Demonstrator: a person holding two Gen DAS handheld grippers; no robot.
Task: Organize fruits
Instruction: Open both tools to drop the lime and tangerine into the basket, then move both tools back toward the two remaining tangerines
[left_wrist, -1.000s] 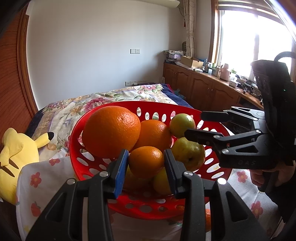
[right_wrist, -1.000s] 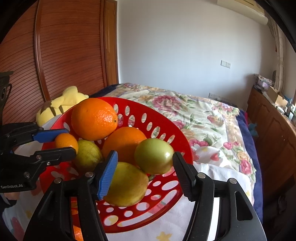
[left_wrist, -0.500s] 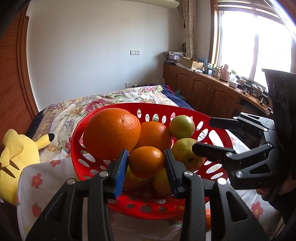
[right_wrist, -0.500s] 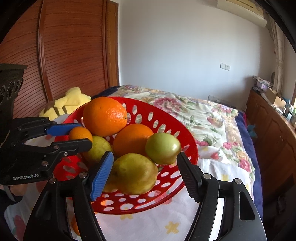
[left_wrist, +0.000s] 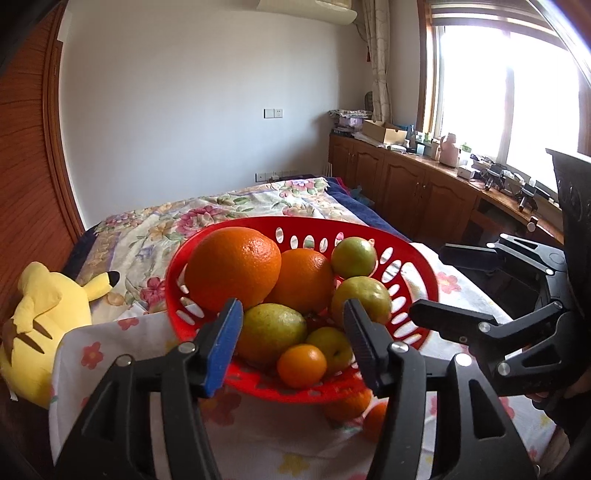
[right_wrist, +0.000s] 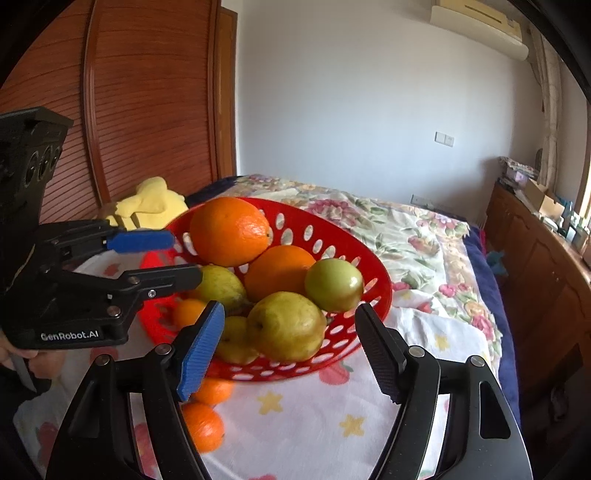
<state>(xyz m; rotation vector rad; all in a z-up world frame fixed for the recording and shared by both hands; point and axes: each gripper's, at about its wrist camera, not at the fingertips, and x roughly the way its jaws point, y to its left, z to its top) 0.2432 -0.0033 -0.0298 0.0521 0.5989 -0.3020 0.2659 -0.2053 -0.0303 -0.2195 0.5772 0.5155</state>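
Left wrist view: my left gripper (left_wrist: 291, 343), jaws opening, holds nothing; the small round orange mandarin (left_wrist: 301, 365) lies loose in the red perforated plastic basket (left_wrist: 413, 254) on the floral bedsheet (left_wrist: 110, 347). Also in the basket: large orange (left_wrist: 232, 273), green pears (left_wrist: 271, 332). Yellow plush toy (left_wrist: 40, 325) at left.

Right wrist view: my right gripper (right_wrist: 290, 343), jaws opening, empty, poised before the basket (right_wrist: 332, 229). Two loose mandarins (right_wrist: 203, 424) lie on the sheet beside it.

White walls (left_wrist: 184, 110) are seen, with an air conditioner (left_wrist: 306, 9) mounted high. Wooden cabinets (left_wrist: 406, 192) are lined under a bright window (left_wrist: 517, 92). A floral bedspread (right_wrist: 406, 236) is lit by daylight beside slatted wooden panelling (right_wrist: 147, 110).
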